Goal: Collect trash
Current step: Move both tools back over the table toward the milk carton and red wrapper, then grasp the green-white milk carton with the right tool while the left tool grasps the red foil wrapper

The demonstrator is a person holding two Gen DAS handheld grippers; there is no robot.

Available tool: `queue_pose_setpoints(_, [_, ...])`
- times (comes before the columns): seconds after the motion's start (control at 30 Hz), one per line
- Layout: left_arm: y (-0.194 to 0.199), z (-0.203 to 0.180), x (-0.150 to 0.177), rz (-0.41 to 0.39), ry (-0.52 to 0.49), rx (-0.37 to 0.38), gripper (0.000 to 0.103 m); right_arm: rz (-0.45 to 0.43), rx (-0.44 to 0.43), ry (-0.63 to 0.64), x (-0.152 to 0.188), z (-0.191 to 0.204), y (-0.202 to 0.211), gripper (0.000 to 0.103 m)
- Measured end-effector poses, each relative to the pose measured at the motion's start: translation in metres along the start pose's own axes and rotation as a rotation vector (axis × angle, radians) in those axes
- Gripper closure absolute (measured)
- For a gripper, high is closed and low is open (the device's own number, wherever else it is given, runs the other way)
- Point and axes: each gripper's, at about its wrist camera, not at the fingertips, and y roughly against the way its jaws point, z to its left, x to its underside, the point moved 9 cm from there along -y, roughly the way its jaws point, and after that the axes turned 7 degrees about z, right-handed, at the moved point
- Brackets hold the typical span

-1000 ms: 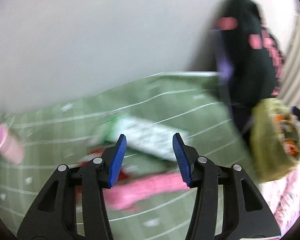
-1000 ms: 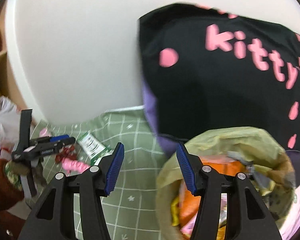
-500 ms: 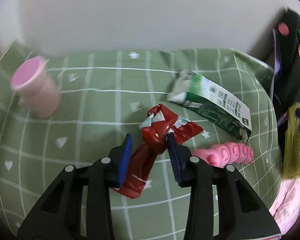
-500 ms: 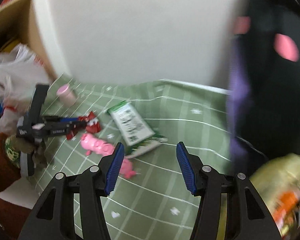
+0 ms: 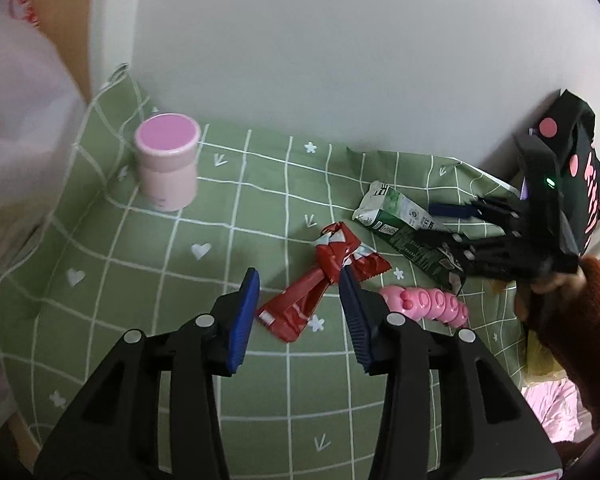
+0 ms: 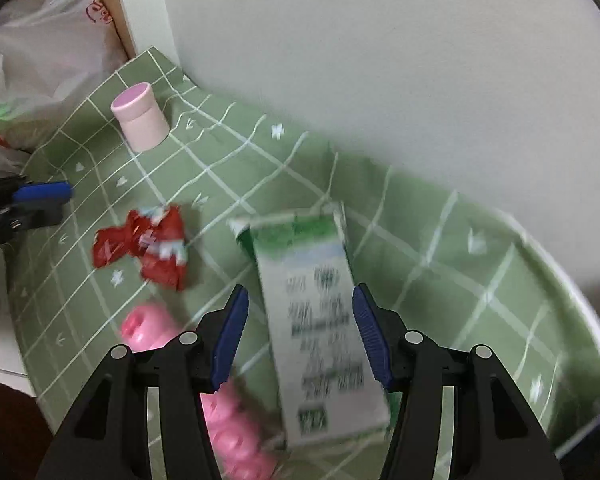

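A crumpled red wrapper lies on the green checked cloth. My left gripper is open with its blue pads on either side of the wrapper's near half. A green and white carton lies flat on the cloth. My right gripper is open, its pads straddling the carton. The right gripper also shows in the left wrist view, over the carton. The wrapper also shows in the right wrist view.
A pink ribbed toy lies right of the wrapper. A pink lidded cup stands at the cloth's far left. A white plastic bag sits beyond the cloth's left edge. A black bag with pink lettering hangs at the right. A white wall stands behind.
My right gripper swung away from the yellow trash bag and came down over the carton. My left gripper dropped toward the red wrapper, then stayed around it and opened a little wider.
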Motion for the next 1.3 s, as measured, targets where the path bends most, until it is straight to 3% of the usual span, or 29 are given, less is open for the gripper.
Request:
queue_pose_setpoints(0.17, [0.004, 0.013, 0.011, 0.014, 0.048, -0.017, 0.063, 0.042, -0.042, 0.027, -0.018, 0.002, -0.027, 0.043])
queue_pose_setpoints(0.37, [0.004, 0.019, 0.018, 0.028, 0.061, -0.023, 0.063, 0.078, -0.046, 0.039, -0.023, 0.003, -0.033, 0.042])
queue_pose_setpoints(0.6, [-0.009, 0.003, 0.009, 0.037, 0.031, 0.016, 0.063, -0.122, -0.020, -0.038, -0.025, 0.005, 0.030, 0.043])
queue_pose_setpoints(0.87, [-0.026, -0.030, -0.007, 0.061, -0.050, 0.066, 0.063, -0.299, 0.014, -0.201, 0.010, -0.011, 0.099, 0.045])
queue_pose_setpoints(0.9, [-0.029, -0.033, -0.009, 0.065, -0.057, 0.070, 0.063, -0.317, 0.024, -0.221, 0.015, -0.013, 0.107, 0.046])
queue_pose_setpoints(0.97, [-0.037, -0.040, -0.014, 0.076, -0.083, 0.062, 0.063, -0.338, 0.036, -0.250, 0.026, -0.016, 0.119, 0.100])
queue_pose_setpoints(1.13, [-0.059, -0.045, -0.023, 0.114, -0.104, 0.032, 0.063, -0.319, 0.061, -0.359, 0.057, -0.031, 0.129, 0.101])
queue_pose_setpoints(1.3, [-0.051, -0.043, -0.025, 0.089, -0.087, 0.059, 0.063, -0.281, 0.052, -0.342, 0.075, -0.019, 0.123, 0.100])
